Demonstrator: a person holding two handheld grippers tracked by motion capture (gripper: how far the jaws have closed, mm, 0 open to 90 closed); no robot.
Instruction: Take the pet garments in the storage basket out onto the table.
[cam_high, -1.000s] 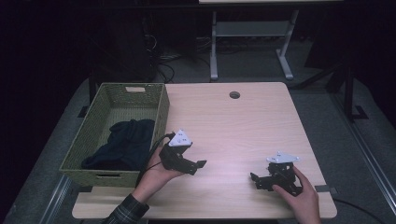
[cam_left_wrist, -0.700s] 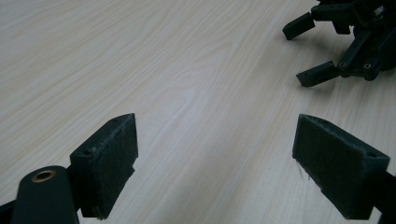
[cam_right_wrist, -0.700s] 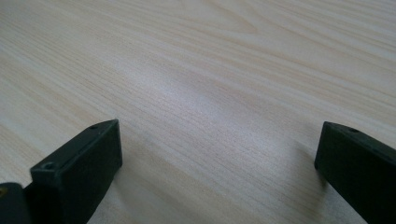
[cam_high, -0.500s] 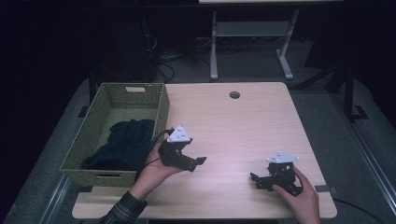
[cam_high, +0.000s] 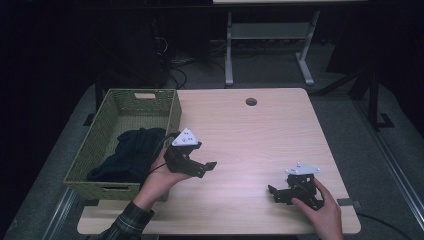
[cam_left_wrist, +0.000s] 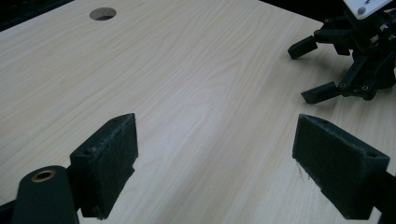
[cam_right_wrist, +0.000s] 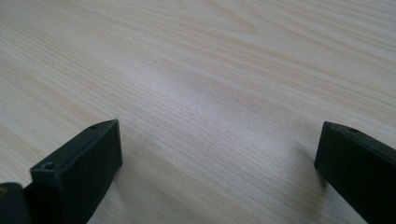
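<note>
My left gripper (cam_high: 206, 169) is held a little above the wooden table (cam_high: 250, 135), just right of the basket, and its jaws point right. In the left gripper view its jaws stand wide apart around my left gripper (cam_left_wrist: 219, 172), with only bare wood between them. My right gripper (cam_high: 273, 194) rests low near the table's front right, jaws pointing left and open. The right gripper view has the same spread jaws around my right gripper (cam_right_wrist: 215, 172), holding nothing. The right gripper (cam_left_wrist: 355, 60) also appears at the upper right of the left gripper view.
A green woven basket (cam_high: 172, 112) stands on the table's left side with a dark cloth (cam_high: 127, 155) bundled inside. A round cable hole (cam_high: 251, 101) sits near the table's far edge. Beyond the table are desk legs (cam_high: 229, 50) and cables on the floor.
My left gripper has risen slightly and drifted back toward the basket. The right gripper and its hand have stayed put.
</note>
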